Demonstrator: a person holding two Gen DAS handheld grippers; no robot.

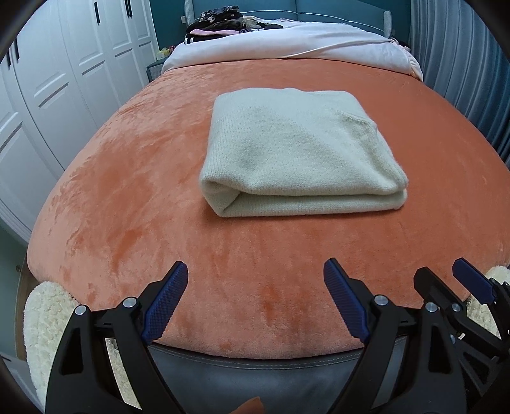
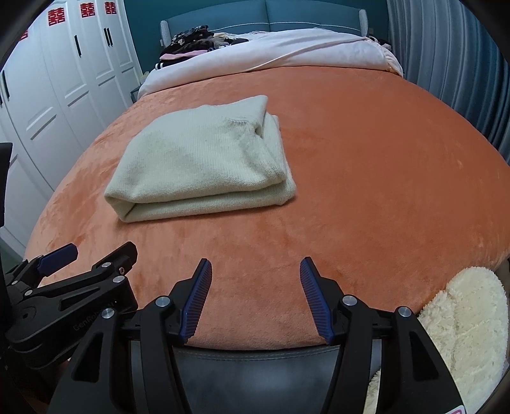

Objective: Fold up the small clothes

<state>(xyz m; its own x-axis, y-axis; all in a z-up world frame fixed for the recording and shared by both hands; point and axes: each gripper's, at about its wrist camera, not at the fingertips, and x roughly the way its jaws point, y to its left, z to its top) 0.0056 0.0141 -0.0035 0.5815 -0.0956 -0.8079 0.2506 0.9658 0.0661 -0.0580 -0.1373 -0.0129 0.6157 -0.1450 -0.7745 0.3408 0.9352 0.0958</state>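
A cream knitted sweater (image 1: 296, 153) lies folded into a thick rectangle on the orange blanket (image 1: 127, 197); it also shows in the right wrist view (image 2: 204, 162). My left gripper (image 1: 255, 270) is open and empty, held back at the near edge of the bed, well short of the sweater. My right gripper (image 2: 256, 266) is open and empty too, beside the left one. The right gripper also shows at the right edge of the left wrist view (image 1: 446, 274), and the left gripper shows at the left of the right wrist view (image 2: 95, 251).
A pale pink duvet (image 1: 287, 41) and a heap of dark clothes (image 1: 220, 22) lie at the head of the bed. White wardrobe doors (image 1: 47, 89) stand left, a blue-grey curtain (image 1: 462, 63) right. Fluffy cream cushions (image 2: 462, 324) sit by the dark footboard (image 2: 255, 372).
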